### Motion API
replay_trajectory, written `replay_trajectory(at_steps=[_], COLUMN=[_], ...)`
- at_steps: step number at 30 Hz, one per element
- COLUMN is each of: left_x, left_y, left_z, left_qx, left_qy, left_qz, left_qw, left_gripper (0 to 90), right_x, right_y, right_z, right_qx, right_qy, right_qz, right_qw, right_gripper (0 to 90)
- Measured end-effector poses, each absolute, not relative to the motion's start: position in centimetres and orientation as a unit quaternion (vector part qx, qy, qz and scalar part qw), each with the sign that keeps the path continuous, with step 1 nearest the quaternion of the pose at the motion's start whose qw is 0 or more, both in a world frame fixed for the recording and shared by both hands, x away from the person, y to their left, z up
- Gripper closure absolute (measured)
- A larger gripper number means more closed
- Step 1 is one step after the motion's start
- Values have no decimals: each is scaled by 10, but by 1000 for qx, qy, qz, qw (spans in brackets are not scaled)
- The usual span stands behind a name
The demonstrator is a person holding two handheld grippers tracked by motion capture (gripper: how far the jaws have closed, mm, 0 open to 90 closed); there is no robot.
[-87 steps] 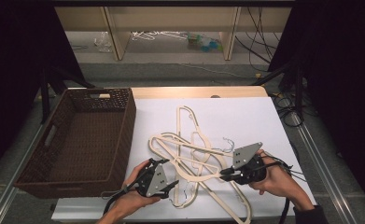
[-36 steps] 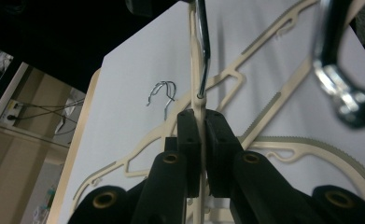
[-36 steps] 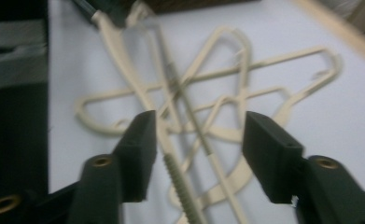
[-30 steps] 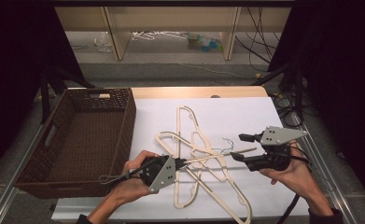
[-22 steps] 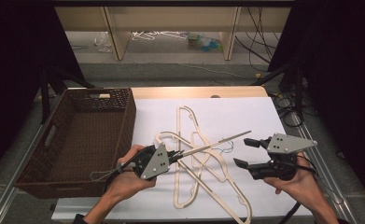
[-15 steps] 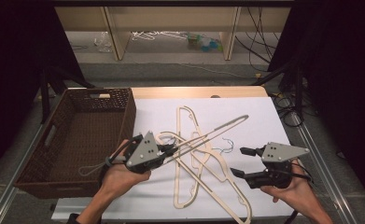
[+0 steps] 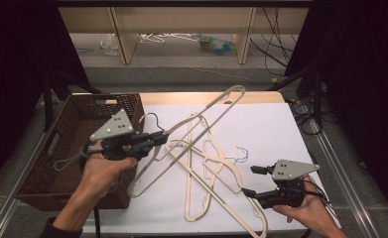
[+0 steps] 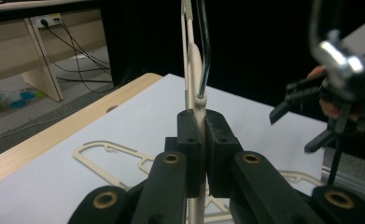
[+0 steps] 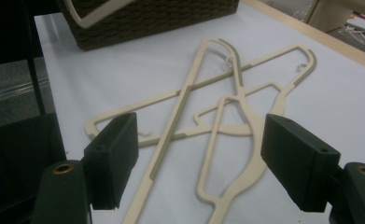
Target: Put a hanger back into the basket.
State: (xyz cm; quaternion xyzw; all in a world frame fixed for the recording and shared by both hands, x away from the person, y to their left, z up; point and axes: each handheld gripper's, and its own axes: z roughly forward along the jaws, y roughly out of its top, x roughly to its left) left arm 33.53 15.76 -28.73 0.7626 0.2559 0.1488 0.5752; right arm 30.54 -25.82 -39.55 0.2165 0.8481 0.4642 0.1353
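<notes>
One cream hanger (image 7: 191, 131) is lifted off the surface (image 7: 281, 134), tilted, its neck clamped tight in my left tool (image 7: 159, 139) just beside the brown basket (image 7: 62, 148). More hangers (image 7: 206, 173) lie crossed flat on the white surface. My right tool (image 7: 248, 181) hovers near them, jaws just opened wide, nothing between them.

hanger (image 7: 191, 134): matt cream plastic, likely, metal hook | basket (image 7: 57, 163): rough brown wicker | table (image 7: 281, 129): smooth white
</notes>
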Motion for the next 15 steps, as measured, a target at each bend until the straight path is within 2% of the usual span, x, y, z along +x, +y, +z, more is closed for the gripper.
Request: replay_trajectory(at_steps=[1,9,15], left_x=[334,332,330], left_y=[166,192,218], left_z=[-276,-243,-221], left_qx=[752,739,735], left_qy=[269,285,299], left_qz=[131,93,140], left_qw=[587,604,592], left_gripper=[858,858,858], right_x=[305,304,305], right_y=[-257,-257,-260], right_z=[-398,-402,-405], right_qx=[214,214,219], right_qy=[852,855,854], right_qz=[460,455,455], right_qw=[130,126,124], right_gripper=[286,280,279])
